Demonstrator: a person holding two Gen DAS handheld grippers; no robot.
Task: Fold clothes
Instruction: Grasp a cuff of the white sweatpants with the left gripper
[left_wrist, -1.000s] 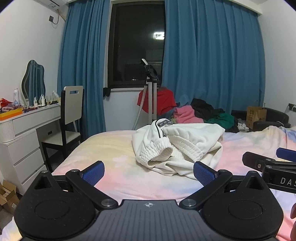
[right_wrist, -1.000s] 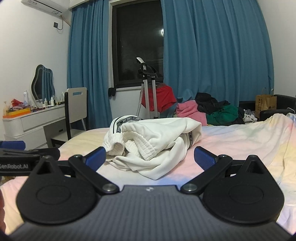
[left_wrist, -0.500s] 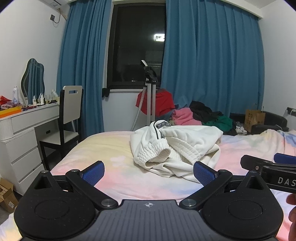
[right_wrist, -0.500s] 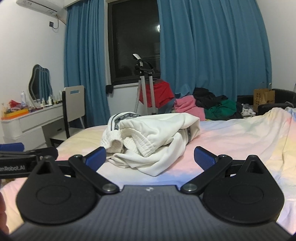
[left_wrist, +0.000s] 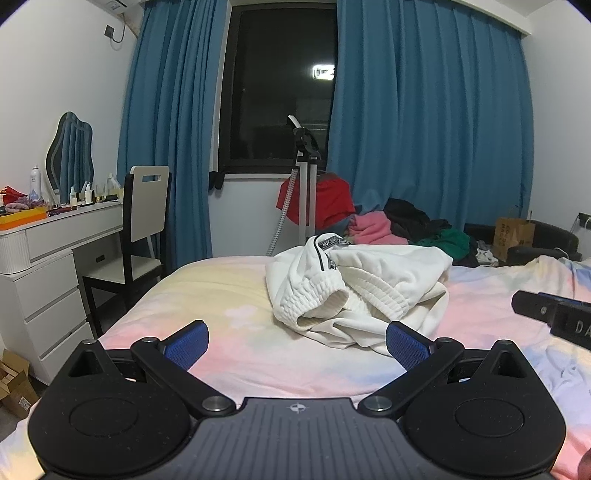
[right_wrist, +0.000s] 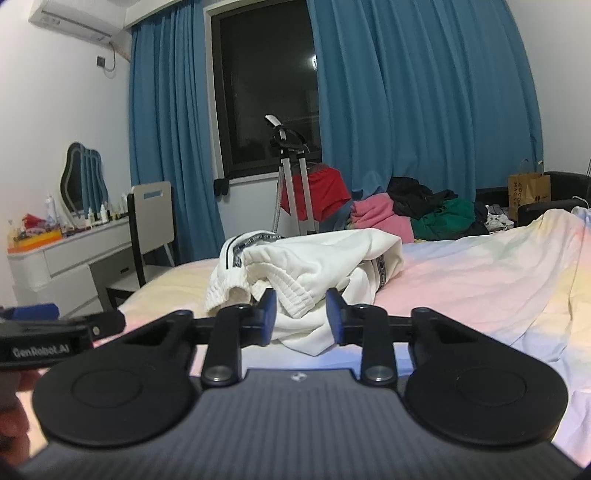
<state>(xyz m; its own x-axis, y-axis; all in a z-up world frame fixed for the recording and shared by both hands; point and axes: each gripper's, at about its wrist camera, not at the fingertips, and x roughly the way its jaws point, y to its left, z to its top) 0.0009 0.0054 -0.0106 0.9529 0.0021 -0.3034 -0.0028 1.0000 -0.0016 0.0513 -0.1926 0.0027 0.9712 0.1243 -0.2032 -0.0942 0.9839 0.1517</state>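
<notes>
While crumpled on bed (left_wrist: 229, 354), white garment (left_wrist: 364, 291) (cuffs fwd) lies crosswise.

Night outside: dark window (left_wrist: 277, 88) with one small bright light in it. Blue curtains (left_wrist: 424, 122) to either side, reaching the floor. White walls (left_wrist: 55, 74); an air conditioner (right_wrist: 74, 18) high up on the left. Along the left wall, a white dresser (left_wrist: 44, 266) crowded with bottles, a wavy mirror (left_wrist: 70, 147) on top. Black-and-cream chair (left_wrist: 144, 218) beside the dresser. Under the window, a steamer stand (left_wrist: 304, 177) with a red cloth draped behind. Pastel bed (left_wrist: 221, 295) in the foreground. Far right, a paper bag (right_wrist: 528, 192) on a black sofa (right_wrist: 561, 195). Cardboard boxes (left_wrist: 14, 384) on the floor, lower left.
</notes>
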